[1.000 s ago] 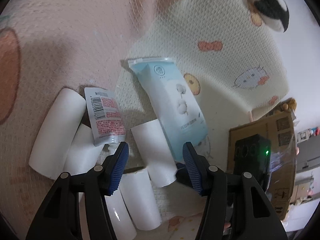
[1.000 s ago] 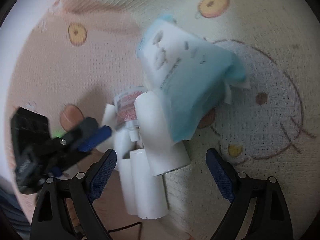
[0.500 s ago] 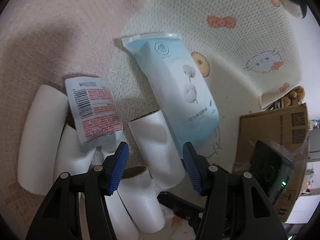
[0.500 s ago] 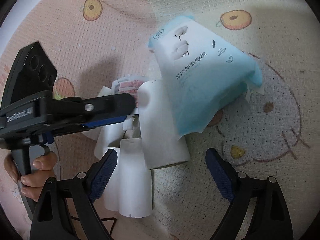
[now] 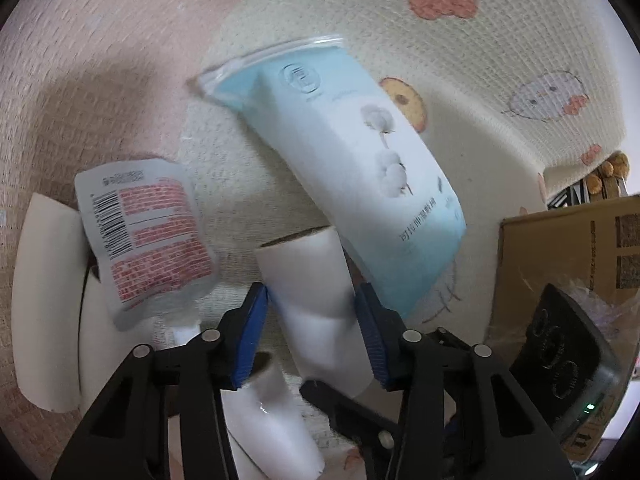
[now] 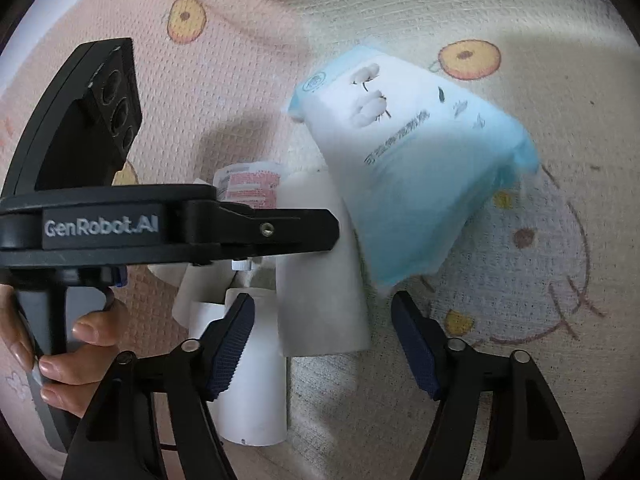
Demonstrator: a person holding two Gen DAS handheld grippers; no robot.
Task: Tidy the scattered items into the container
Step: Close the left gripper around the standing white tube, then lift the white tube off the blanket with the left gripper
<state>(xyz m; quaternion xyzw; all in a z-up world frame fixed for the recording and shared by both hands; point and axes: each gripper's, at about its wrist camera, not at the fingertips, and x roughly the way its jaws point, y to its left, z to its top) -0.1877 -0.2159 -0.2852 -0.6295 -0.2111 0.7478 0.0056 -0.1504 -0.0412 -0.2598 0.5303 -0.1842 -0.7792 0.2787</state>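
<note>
- Your left claw [image 5: 310, 328] straddles a white cardboard tube [image 5: 316, 304] lying on the textured play mat [image 5: 120, 40]; its blue-padded fingers [image 5: 250, 340] sit on either side of the tube, and a clenched grip cannot be confirmed from the left wrist view.
- A pale blue and white soft pack printed with cotton bolls [image 5: 352, 176] rests on the mat, its lower end overlapping the far end of that tube.
- A small white pouch with red print and a barcode [image 5: 144, 236] lies to the left, draped over other white tubes [image 5: 44, 308].
- A brown cardboard box [image 5: 568, 264] stands at the right edge of the left wrist view, beside the mat.
- Your right claw [image 6: 322, 340] is released, its fingers [image 6: 230, 344] spread wide around the near end of the same tube [image 6: 320, 292].
- From the right wrist view, the blue pack [image 6: 412, 176] lies tilted against the tube's far end, and the left tool's black body [image 6: 168, 232] crosses the scene above the pile.
- Your left hand [image 6: 72, 344] grips that tool's handle at the lower left.
</note>
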